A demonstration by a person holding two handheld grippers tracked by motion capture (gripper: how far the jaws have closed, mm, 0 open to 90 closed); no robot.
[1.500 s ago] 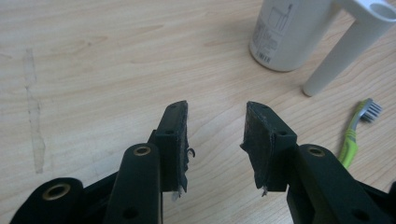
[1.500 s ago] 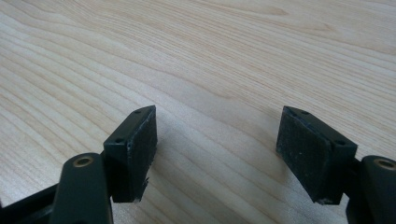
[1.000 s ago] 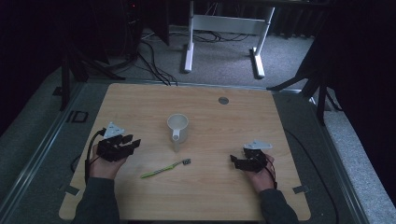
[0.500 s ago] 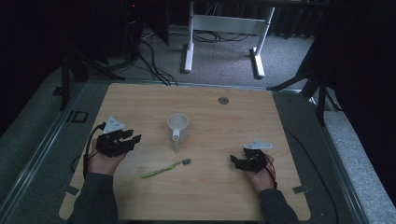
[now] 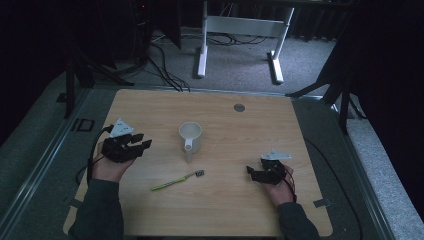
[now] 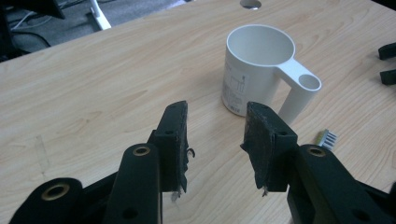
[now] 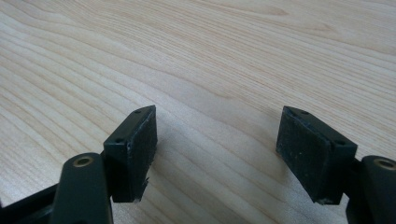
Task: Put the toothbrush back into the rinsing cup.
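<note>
Dim room, light wooden desk [image 5: 150, 107] with dark floor and cables behind it — nothing is picked up yet: the white plastic mug with a looped handle [image 5: 190, 136] stands upright mid-desk, the green-handled toothbrush [image 5: 177, 180] lies flat just in front of it toward the near edge, apart from the mug. Left gripper [image 5: 141, 143] hovers near the left edge, jaws wide and empty, aimed at the mug; right gripper [image 5: 252, 173] sits near the right edge, jaws wide, empty. Toothbrush is small and dark from above, just its bristle tip [image 6: 328, 138] peeks out in the left gripper view — the print on the mug is unreadable.
</note>
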